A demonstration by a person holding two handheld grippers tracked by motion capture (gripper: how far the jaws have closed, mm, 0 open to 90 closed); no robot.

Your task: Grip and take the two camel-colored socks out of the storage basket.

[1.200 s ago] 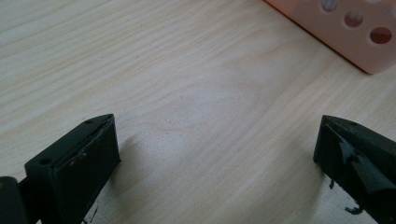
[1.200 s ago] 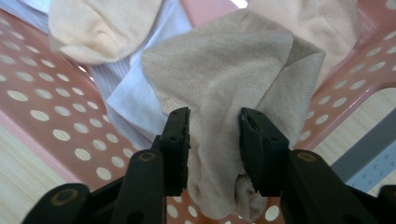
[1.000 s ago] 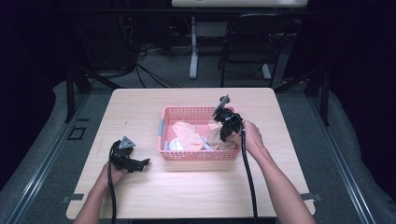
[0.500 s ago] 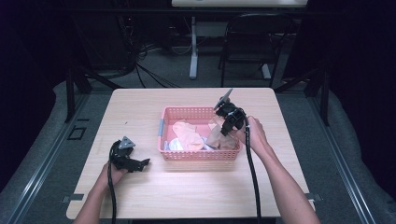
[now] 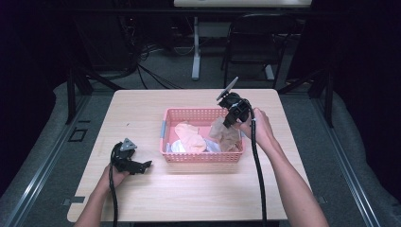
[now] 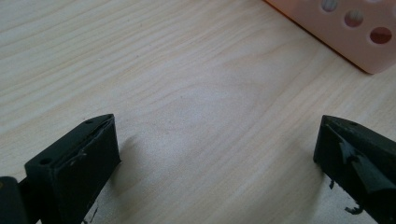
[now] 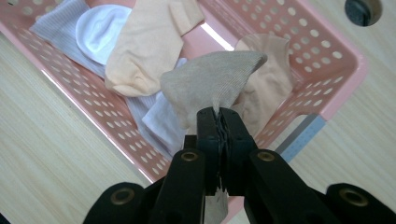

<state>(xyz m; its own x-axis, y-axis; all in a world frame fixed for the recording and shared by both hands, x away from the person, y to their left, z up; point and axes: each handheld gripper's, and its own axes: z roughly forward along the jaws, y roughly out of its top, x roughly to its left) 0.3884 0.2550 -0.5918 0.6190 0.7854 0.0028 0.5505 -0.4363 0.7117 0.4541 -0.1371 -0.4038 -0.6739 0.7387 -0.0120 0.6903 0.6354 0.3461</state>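
Tan sock [image 7: 212,81] hangs pinched in the right tongs [image 7: 218,122], whose jaws are clamped tight on a fold of its fabric, the rest drooping below them over the right end of the pink basket [image 5: 172,113]. Just under that grip lie a peach sock [image 7: 140,44] and white socks [image 7: 100,28] in the basket. Nearer me, the left tongs [image 5: 142,165] rest on the desk [image 5: 198,194], jaws spread wide with nothing between them, the basket's corner just beyond.
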